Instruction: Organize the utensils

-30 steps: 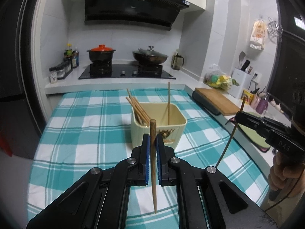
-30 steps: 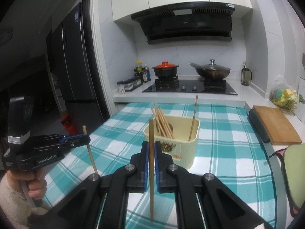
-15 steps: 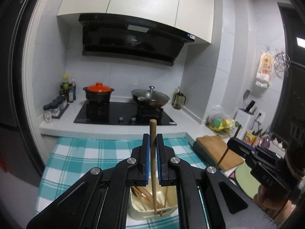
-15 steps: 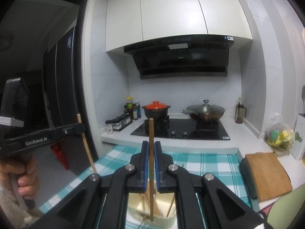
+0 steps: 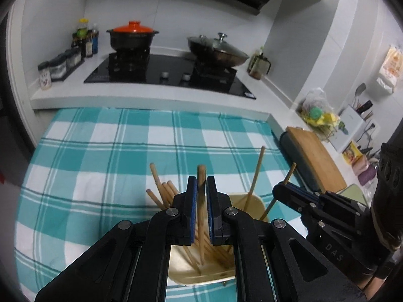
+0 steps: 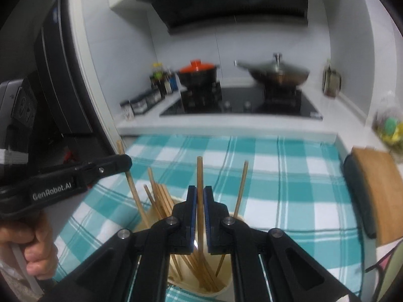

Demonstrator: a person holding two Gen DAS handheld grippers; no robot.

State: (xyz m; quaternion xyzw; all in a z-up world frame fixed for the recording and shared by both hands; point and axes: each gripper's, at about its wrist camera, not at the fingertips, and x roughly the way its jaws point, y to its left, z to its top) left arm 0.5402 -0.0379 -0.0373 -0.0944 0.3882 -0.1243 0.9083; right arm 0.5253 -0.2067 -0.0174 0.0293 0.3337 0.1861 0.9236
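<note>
— Checked teal cloth point(image 5: 105, 156) covers the counter; where are the chopsticks?
— Each gripper clamps one upright: the left gripper point(image 5: 200, 188) pinches a chopstick point(image 5: 201, 176), the right gripper point(image 6: 197, 196) another chopstick point(image 6: 200, 173), both reaching down into the cream holder point(image 5: 254, 201) among the rest.

Wooden chopsticks point(image 5: 165, 193) upright in cream holder point(image 5: 187, 273)
</note>
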